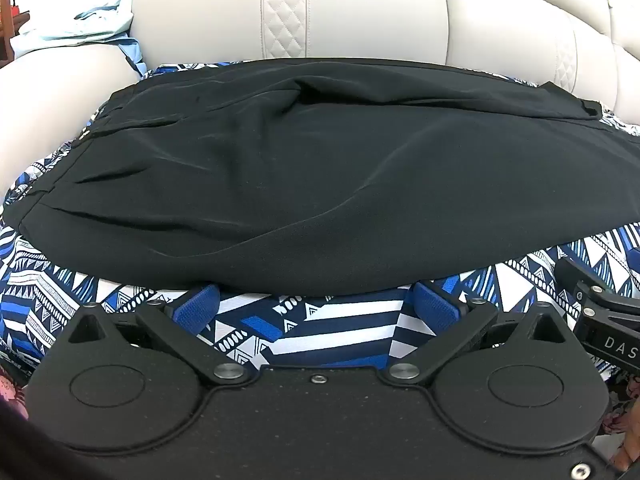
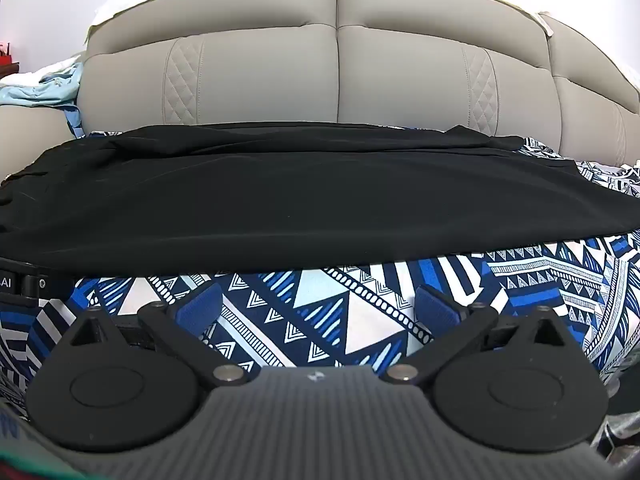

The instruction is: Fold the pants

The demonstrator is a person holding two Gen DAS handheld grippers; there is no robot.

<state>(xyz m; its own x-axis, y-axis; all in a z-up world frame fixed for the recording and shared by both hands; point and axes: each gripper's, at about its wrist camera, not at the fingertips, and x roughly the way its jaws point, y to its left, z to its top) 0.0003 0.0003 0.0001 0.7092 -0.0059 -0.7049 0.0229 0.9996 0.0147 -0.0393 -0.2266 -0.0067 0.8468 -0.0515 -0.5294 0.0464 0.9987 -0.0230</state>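
Observation:
Black pants (image 1: 320, 176) lie flat across a blue-and-white patterned cover (image 1: 320, 328) on a sofa seat, folded lengthwise, waistband to the left. They also show in the right wrist view (image 2: 288, 208). My left gripper (image 1: 316, 304) is open and empty, its blue pads just short of the pants' near edge. My right gripper (image 2: 316, 304) is open and empty, a little back from the near edge. The right gripper's body (image 1: 600, 312) shows at the left wrist view's right side.
The beige sofa backrest (image 2: 336, 68) rises right behind the pants. Light blue clothes (image 1: 80, 28) lie on the sofa's left armrest. The patterned cover (image 2: 360, 312) spreads out in front of the pants and to the right.

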